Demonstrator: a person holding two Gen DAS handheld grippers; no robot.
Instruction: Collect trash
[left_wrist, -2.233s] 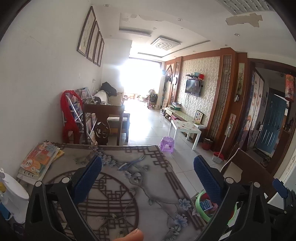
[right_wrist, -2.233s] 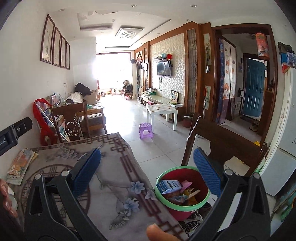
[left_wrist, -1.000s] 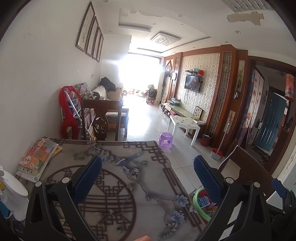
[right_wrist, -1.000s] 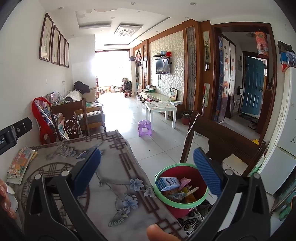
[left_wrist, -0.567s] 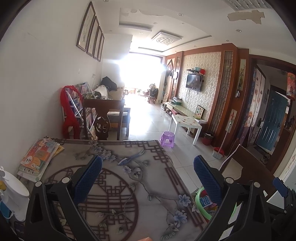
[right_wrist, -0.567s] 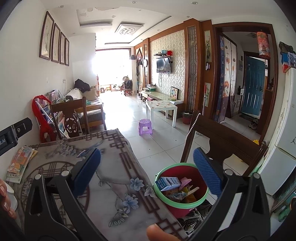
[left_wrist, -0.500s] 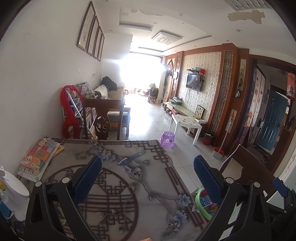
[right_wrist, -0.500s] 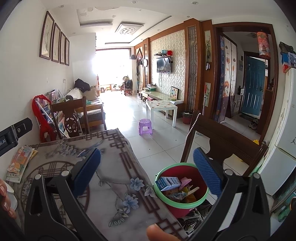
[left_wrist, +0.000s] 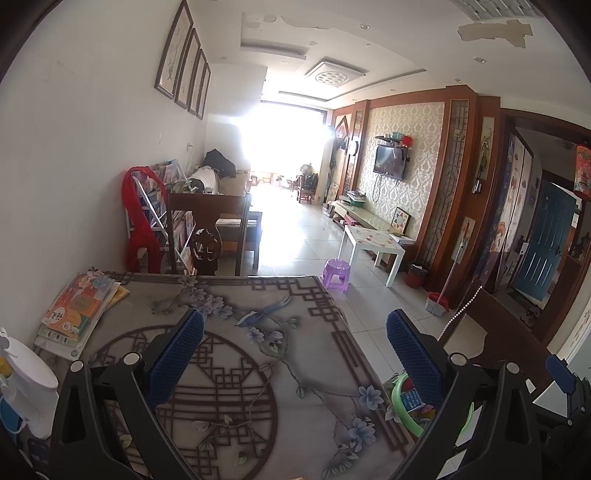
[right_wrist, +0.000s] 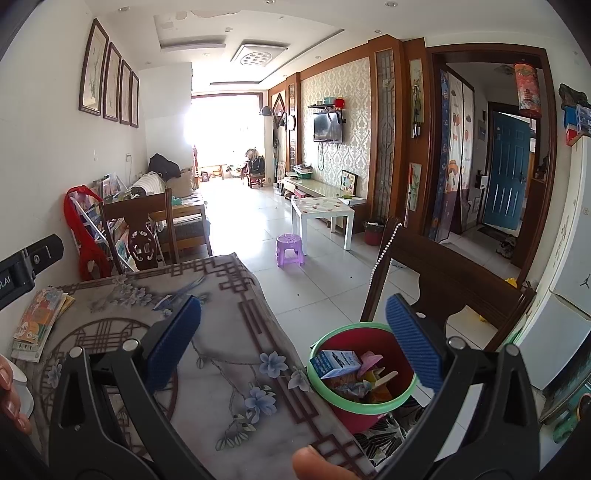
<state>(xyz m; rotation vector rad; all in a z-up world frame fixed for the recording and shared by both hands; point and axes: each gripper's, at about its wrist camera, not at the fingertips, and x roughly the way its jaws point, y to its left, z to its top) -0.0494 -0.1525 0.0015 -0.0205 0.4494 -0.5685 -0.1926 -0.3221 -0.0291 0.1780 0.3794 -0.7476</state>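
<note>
Trash bin (right_wrist: 364, 398) beside table (right_wrist: 229, 354), chair (right_wrist: 443, 291) behind it.

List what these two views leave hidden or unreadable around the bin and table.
- Bin in the left wrist view: mostly behind the left gripper finger.
- Bin base in the right wrist view: hidden by the table edge and a fingertip.
- Carton print: too small to read.
- Books: titles too small.
- White object: cut off by the frame edge.
</note>
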